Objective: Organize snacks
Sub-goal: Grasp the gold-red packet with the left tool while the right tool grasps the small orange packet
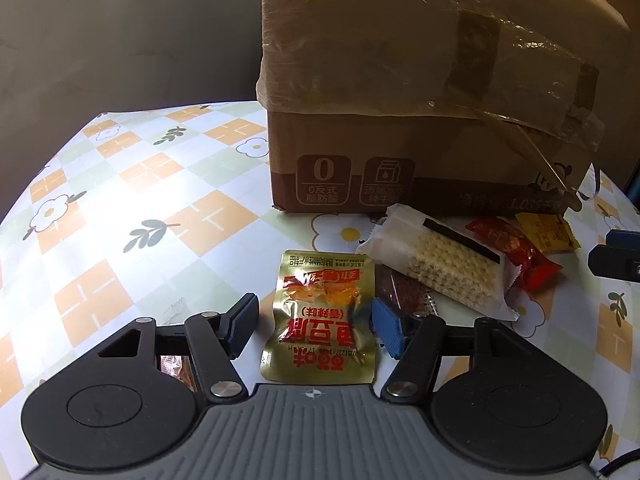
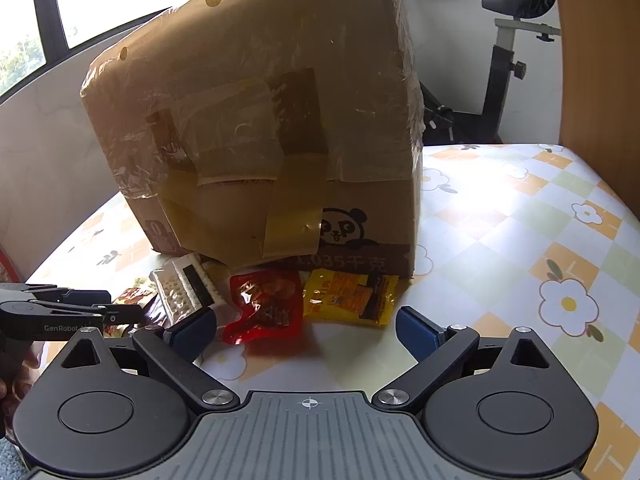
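Note:
A gold snack packet (image 1: 320,316) lies flat on the flowered table cover, between the fingers of my left gripper (image 1: 314,326). The blue right pad (image 1: 386,326) stands at the packet's edge, and the left pad (image 1: 240,326) is a little apart from it. Just beyond lie a wafer pack (image 1: 440,268), a brown packet (image 1: 404,292), a red packet (image 1: 512,252) and a yellow packet (image 1: 544,232). My right gripper (image 2: 308,328) stands wide open low over the table, with the red packet (image 2: 264,304) partly between its fingers, untouched. The yellow packet (image 2: 348,296) lies just ahead.
A tall taped cardboard box (image 1: 400,80) stands directly behind the snacks. An orange packet (image 1: 176,368) shows under the left gripper's body. In the right wrist view the left gripper (image 2: 116,310) is close on the left. An exercise bike (image 2: 512,40) and a wooden panel (image 2: 600,60) stand beyond the table (image 2: 520,220).

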A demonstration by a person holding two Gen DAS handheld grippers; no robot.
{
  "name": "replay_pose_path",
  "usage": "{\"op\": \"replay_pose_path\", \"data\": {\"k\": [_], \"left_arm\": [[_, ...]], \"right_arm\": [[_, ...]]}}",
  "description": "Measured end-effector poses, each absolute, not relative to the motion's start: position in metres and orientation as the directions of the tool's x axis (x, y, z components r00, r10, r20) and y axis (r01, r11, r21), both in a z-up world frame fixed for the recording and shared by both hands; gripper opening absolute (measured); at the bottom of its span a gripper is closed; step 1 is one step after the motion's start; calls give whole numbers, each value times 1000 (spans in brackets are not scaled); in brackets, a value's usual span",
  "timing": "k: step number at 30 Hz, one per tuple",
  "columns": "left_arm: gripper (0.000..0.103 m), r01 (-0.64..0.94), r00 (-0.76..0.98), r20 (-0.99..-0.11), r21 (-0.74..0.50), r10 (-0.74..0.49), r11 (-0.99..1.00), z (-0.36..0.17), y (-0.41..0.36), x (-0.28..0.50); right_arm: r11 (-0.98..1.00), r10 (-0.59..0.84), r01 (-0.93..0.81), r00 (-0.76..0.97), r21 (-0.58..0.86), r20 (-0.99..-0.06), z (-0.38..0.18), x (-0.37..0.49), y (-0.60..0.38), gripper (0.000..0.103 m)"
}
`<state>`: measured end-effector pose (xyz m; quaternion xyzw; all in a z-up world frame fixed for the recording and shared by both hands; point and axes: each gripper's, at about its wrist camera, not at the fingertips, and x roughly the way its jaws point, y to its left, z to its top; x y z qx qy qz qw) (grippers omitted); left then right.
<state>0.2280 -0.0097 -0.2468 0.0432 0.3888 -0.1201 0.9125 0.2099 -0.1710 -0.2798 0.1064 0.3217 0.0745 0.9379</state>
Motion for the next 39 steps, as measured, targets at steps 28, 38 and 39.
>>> {"op": "replay_pose_path", "data": {"k": [28,38,39], "left_arm": [[39,170,717,-663,-133,-215,976,-224,10,189],[39,164,715,-662,-156,-226,974,-222,10,186],[39,167,714,-661,-159,-231,973,-223,10,186]], "right_arm": [[973,153,2,738,229,-657,-294,269,-196,51],[956,254,-58,652,287,-714,-292,232,-181,52],[958,259,-73,641,278,-722,-291,229,-178,52]]}}
